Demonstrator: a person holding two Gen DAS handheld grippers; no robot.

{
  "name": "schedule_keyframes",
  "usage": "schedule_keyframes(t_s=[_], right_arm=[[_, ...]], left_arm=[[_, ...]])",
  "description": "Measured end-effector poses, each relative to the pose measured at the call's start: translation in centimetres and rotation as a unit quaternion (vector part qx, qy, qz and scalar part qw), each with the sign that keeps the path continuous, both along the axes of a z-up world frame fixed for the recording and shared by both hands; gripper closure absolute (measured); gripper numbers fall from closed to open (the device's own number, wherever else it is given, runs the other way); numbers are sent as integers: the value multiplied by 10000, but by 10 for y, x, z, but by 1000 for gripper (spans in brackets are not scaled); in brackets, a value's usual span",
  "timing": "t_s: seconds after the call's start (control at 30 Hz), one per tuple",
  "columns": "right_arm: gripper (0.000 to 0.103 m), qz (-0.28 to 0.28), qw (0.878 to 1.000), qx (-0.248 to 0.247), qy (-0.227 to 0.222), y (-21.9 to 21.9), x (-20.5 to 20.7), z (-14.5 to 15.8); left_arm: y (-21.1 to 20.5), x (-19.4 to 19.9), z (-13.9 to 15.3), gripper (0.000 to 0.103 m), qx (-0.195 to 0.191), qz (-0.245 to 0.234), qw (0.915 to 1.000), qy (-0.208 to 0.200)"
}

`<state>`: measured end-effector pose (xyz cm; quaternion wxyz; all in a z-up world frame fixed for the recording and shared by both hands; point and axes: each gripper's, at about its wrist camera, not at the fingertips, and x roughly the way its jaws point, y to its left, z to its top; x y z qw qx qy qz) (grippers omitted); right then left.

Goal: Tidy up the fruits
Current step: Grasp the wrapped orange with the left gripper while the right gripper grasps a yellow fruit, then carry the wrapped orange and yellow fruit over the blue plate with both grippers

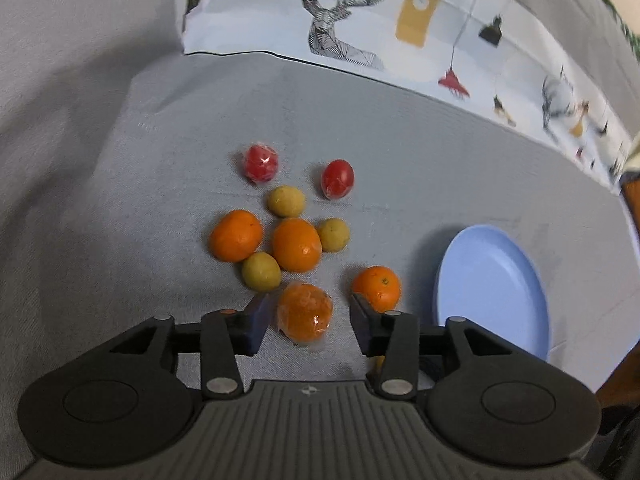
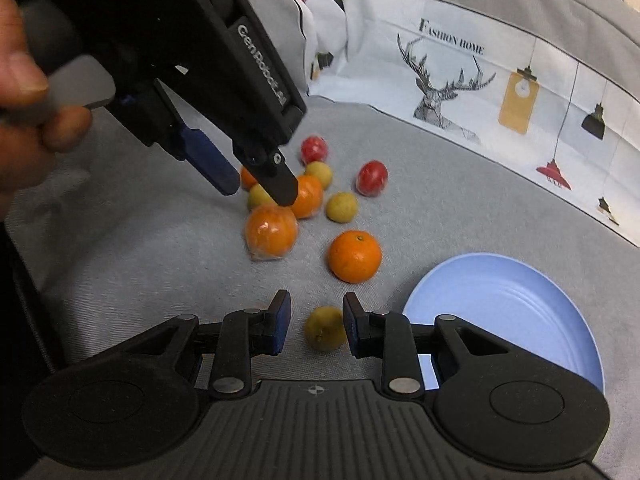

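Observation:
Fruits lie in a loose cluster on a grey cushion. My left gripper (image 1: 306,312) is open, its fingers on either side of a plastic-wrapped orange (image 1: 305,317), not closed on it; it also shows in the right wrist view (image 2: 258,186) above that wrapped orange (image 2: 272,232). My right gripper (image 2: 316,322) is open around a small yellow-green fruit (image 2: 325,328). A bare orange (image 2: 354,256) lies just beyond it, also in the left wrist view (image 1: 377,288). Two red fruits (image 1: 261,163) (image 1: 337,178), more oranges (image 1: 296,245) and yellow-green fruits (image 1: 261,272) lie farther back.
A light blue plate (image 2: 520,312) sits on the cushion to the right of the fruits, also in the left wrist view (image 1: 492,292). A printed pillow with a deer drawing (image 2: 500,80) runs along the back. A hand (image 2: 24,92) holds the left gripper.

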<state>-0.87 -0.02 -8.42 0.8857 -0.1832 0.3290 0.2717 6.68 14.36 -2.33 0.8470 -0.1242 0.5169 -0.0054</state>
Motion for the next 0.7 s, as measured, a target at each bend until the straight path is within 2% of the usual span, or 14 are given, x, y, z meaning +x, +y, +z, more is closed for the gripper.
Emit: schedule_keyframes(t_s=[0.1, 0.2, 0.4, 0.47, 0.53, 0.6, 0.7], right_arm=[[72, -75, 9998, -158, 2, 0, -4, -5], [70, -112, 9997, -185, 67, 1, 1, -8], [71, -166, 9994, -276, 86, -1, 4, -13], [74, -165, 9994, -270, 118, -2, 6, -13], [77, -150, 9995, -267, 120, -3, 6, -13], [77, -121, 9995, -273, 105, -2, 5, -13], [77, -49, 9999, -150, 39, -3, 1, -6]], left_arm=[[-11, 5, -6, 53, 390, -114, 9991, 78], [-19, 9, -12, 53, 605, -203, 9979, 146], [-25, 14, -20, 53, 803, -256, 9958, 362], [-25, 14, -21, 53, 828, -263, 9954, 404], [-26, 14, -21, 55, 842, -287, 9951, 437], [-27, 14, -20, 64, 812, -334, 9953, 417], [-29, 12, -18, 65, 919, -353, 9945, 365]])
